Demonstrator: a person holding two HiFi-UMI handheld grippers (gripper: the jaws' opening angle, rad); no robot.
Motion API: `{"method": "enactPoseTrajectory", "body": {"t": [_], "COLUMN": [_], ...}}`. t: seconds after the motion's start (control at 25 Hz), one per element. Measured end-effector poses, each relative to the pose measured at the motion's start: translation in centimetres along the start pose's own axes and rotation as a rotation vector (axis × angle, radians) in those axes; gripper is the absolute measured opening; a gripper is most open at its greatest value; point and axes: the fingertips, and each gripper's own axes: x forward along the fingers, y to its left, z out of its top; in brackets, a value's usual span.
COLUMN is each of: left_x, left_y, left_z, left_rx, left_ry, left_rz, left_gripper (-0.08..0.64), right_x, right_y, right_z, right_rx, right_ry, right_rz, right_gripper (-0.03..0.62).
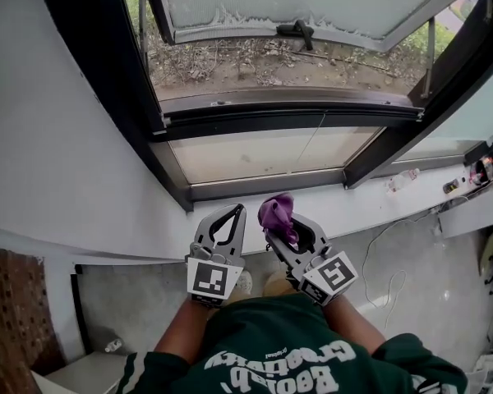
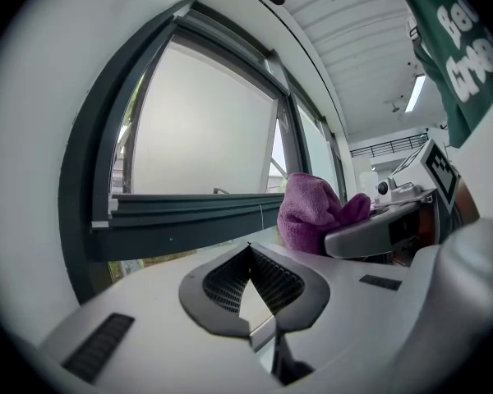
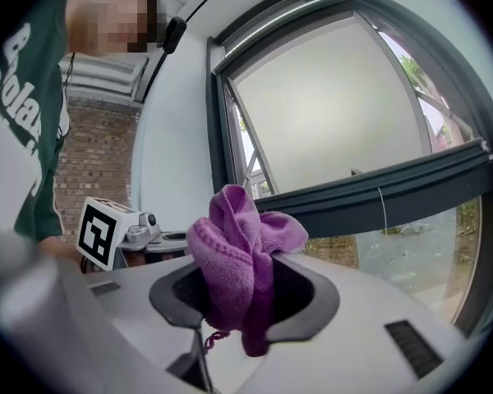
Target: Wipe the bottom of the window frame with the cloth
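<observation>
Between the jaws of the right tongs (image 1: 281, 226) sits a small purple cloth (image 1: 277, 212), bunched into soft folds and pinched tight near its middle, with one end hanging below. It looks light and limp, likely to flop or slip unless held by a thick wad. Beside it, the left tongs (image 1: 230, 218) are closed and empty. Both hover near the white sill (image 1: 378, 199). Just beyond lies the dark bottom rail of the window frame (image 1: 263, 189), seemingly not yet touched.
</observation>
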Motion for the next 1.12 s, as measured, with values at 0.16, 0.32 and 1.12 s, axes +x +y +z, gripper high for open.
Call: {"method": "enactPoseTrajectory", "body": {"t": [0.16,0.32,1.12], "left_x": [0.6,1.1,-2.9], "left_y": [0.4,0.7,4.8], "left_z": [-1.1,-2.4,-24.2], "left_rx": [-0.036,-0.103,-0.14], "left_ry": [0.042,0.079,0.433], "left_rz": [0.037,0.097,0.395], "left_gripper": [0.006,0.006,0.006], "right_x": [0.8,0.8,2.9], "right_y": [-1.4,-2.7,-2.6], "right_z": [-0.4,-2.2,-25.1], "right_rx": [0.044,0.089,0.529], "right_ry": [-0.004,0.033,0.282], "right_rz": [0.015,0.075,0.242], "right_gripper": [0.169,0.169,0.167]}}
